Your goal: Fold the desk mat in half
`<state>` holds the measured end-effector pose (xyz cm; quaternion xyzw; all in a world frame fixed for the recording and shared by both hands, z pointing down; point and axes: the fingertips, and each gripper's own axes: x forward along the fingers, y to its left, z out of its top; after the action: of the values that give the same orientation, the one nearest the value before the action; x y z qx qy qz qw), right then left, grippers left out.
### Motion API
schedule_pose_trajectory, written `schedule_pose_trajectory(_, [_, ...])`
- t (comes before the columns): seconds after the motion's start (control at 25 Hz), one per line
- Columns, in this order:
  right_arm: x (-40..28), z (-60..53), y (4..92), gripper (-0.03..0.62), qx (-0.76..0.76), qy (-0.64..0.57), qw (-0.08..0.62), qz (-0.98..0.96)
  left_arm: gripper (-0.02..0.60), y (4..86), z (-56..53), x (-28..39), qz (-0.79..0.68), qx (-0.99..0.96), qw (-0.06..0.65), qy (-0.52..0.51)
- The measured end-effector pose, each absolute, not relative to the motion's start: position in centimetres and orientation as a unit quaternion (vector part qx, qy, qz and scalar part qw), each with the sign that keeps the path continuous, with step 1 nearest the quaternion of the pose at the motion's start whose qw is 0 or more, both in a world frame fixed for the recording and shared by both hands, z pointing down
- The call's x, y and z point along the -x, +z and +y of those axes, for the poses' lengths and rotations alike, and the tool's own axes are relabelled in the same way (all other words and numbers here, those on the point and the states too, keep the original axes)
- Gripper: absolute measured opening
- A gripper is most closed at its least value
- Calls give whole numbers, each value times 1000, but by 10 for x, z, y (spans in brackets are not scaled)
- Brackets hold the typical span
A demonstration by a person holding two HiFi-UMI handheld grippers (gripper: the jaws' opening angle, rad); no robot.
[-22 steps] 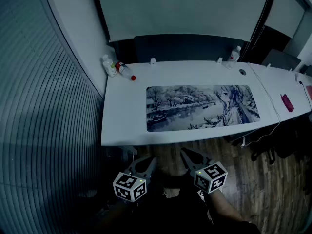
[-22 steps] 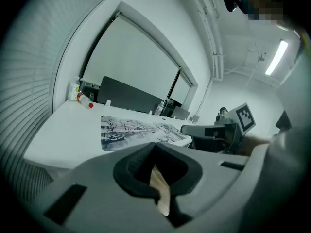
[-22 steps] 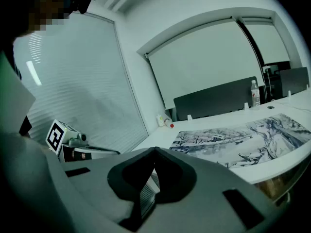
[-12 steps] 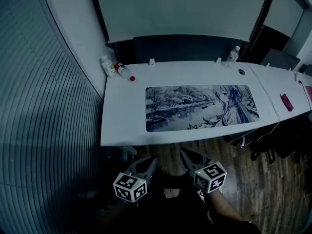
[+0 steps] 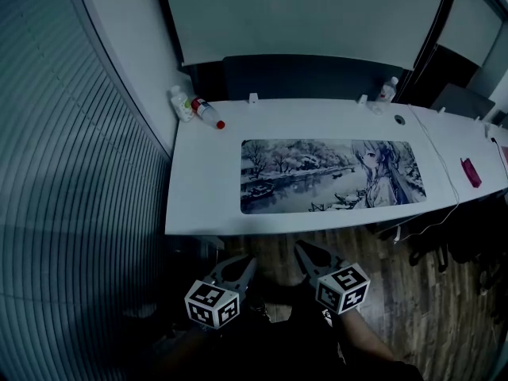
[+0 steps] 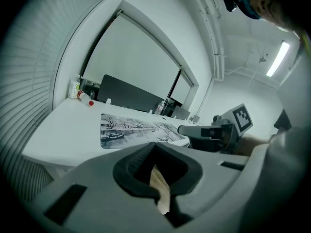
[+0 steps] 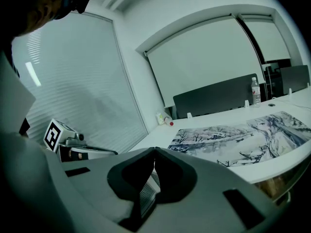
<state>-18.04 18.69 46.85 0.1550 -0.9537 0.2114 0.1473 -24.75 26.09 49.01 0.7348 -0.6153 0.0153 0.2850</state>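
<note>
A white tabletop point(image 5: 198, 189) runs left to right across the upper middle of the head view. The desk mat point(image 5: 333, 175) lies flat on it, printed with a grey winter river scene and an illustrated figure. Its long axis follows the tabletop's length, and its near long edge sits just inside the tabletop's front edge.

Both grippers hang low in the view, over the wooden floor point(image 5: 397, 292), short of the tabletop and well apart from the mat. They point forward towards it and slightly down. The left gripper point(image 5: 243, 263) has its jaws pressed together with nothing between them. The right gripper point(image 5: 305, 251) is the same, jaws together and empty.

The mat lies ahead of both grippers and stretches off to the right. The left gripper lines up roughly with the mat's left short edge. The right gripper lines up with the mat's left half, so it is the one closer to the middle. The left short edge looks like the easier one to reach. The right short edge is far from both.

Nothing rests on the mat or between it and the grippers. At the far left corner of the tabletop, a bottle with a red cap point(image 5: 206, 114) lies beside a pale bottle point(image 5: 180, 103). A clear water bottle point(image 5: 387, 90) stands at the far right edge, and a thin cable point(image 5: 441, 182) trails off the tabletop just past the mat's right end. Window blinds point(image 5: 71, 173) fill the left side.
</note>
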Motion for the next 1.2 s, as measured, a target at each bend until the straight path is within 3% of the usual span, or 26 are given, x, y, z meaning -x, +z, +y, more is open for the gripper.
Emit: schedule_pose_trajectory(1.2, [185,87,486,23,9,192,192,-962,6,515,184,252,-757,-580,300,9])
